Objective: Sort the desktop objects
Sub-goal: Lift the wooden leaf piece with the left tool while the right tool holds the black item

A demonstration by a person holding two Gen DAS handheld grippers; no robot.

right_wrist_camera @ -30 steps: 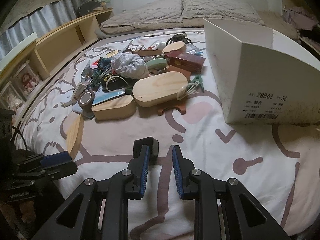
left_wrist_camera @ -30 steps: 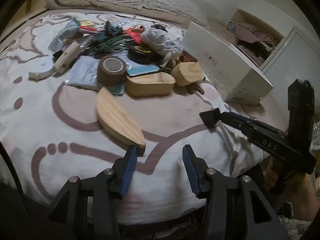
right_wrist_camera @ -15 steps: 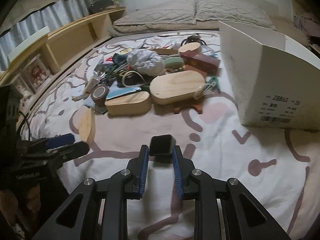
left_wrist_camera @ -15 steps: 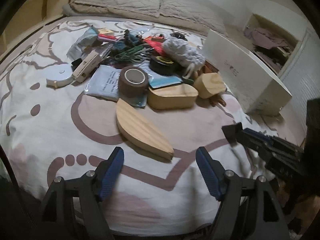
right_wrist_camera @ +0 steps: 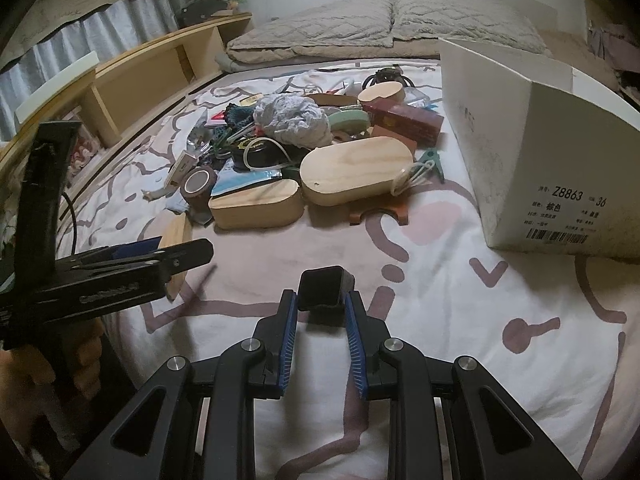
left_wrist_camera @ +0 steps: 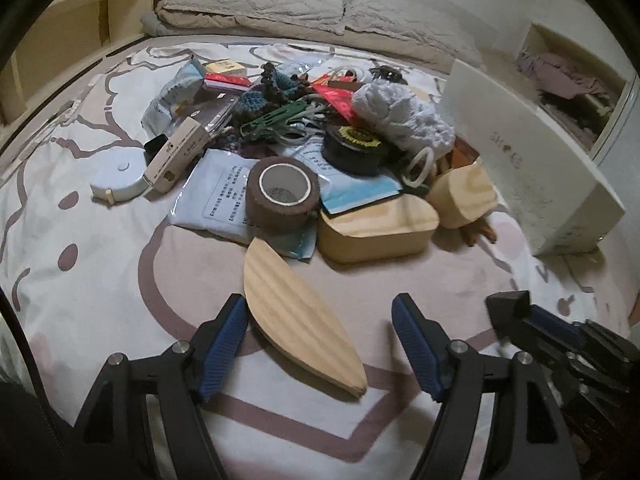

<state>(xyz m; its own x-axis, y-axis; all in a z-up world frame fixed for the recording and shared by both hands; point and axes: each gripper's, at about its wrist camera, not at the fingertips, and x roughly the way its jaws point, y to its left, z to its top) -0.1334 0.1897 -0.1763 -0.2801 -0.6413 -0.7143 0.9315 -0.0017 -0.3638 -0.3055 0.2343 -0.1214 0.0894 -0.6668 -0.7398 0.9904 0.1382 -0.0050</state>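
Note:
A flat wooden lid [left_wrist_camera: 296,316] lies on the bed sheet nearest me, between the wide-open fingers of my left gripper [left_wrist_camera: 320,344]. Behind it lies a pile: a brown tape roll [left_wrist_camera: 282,196], a wooden box [left_wrist_camera: 376,228], a black tape roll [left_wrist_camera: 354,150], a white tape measure [left_wrist_camera: 118,180], green clips and packets. My right gripper [right_wrist_camera: 322,320] is shut on a small black square cup [right_wrist_camera: 325,289], held above the sheet. The cup also shows in the left wrist view [left_wrist_camera: 509,306]. A larger oval wooden box [right_wrist_camera: 356,174] lies in the pile.
A white shoe box [right_wrist_camera: 536,148] stands on the bed at the right, open side up. Pillows [right_wrist_camera: 384,24] lie at the head of the bed. A wooden shelf [right_wrist_camera: 132,80] runs along the left side. The left gripper's arm [right_wrist_camera: 100,276] crosses the right wrist view.
My left gripper has opened wide and moved forward around the near end of the wooden lid. My right gripper has closed on the black cup and raised it slightly.

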